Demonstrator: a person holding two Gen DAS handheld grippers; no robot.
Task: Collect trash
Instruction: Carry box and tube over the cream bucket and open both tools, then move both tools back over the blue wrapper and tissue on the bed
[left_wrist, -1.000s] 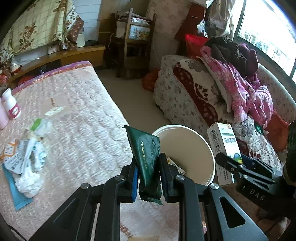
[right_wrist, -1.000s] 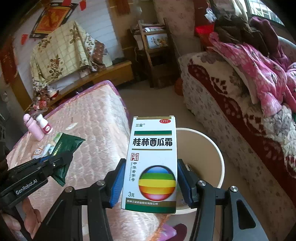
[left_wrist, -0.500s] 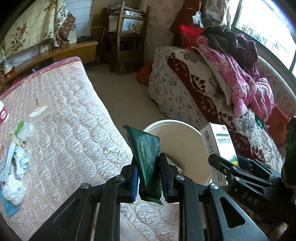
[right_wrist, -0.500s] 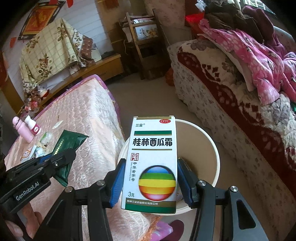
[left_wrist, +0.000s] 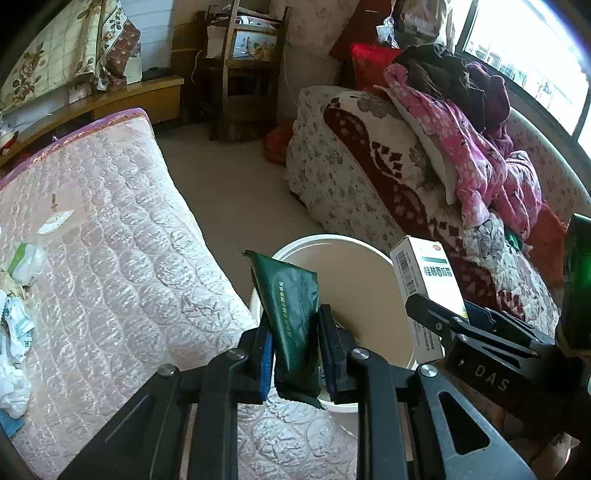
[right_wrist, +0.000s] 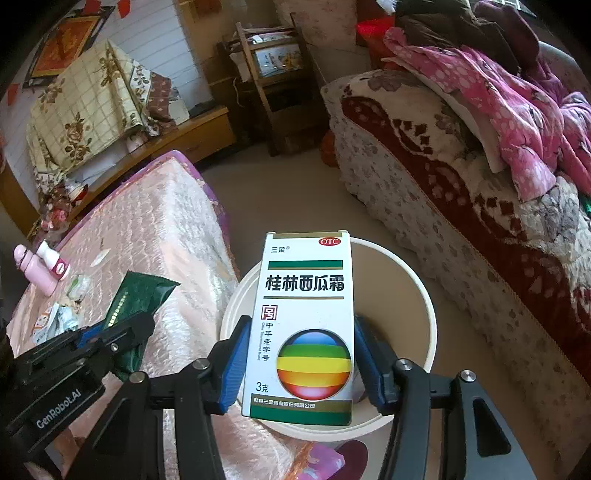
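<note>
as both grippers close in over the bin (left_wrist: 373, 295), left gripper (left_wrist: 293, 345) clamps pouch (left_wrist: 295, 314), right gripper (right_wrist: 301, 363) clamps box (right_wrist: 306, 325); drop looks imminent.

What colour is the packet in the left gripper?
Dark green packet, clamped in the left gripper; left wrist view shows it best.

To my left lies the quilted pink mattress (left_wrist: 110, 258), two pink bottles (right_wrist: 40, 266) at its far left edge, while a floral sofa (right_wrist: 461, 206) heaped with pink clothes (left_wrist: 480, 162) fills the right, a wooden shelf (left_wrist: 243, 66) standing upper centre.
</note>
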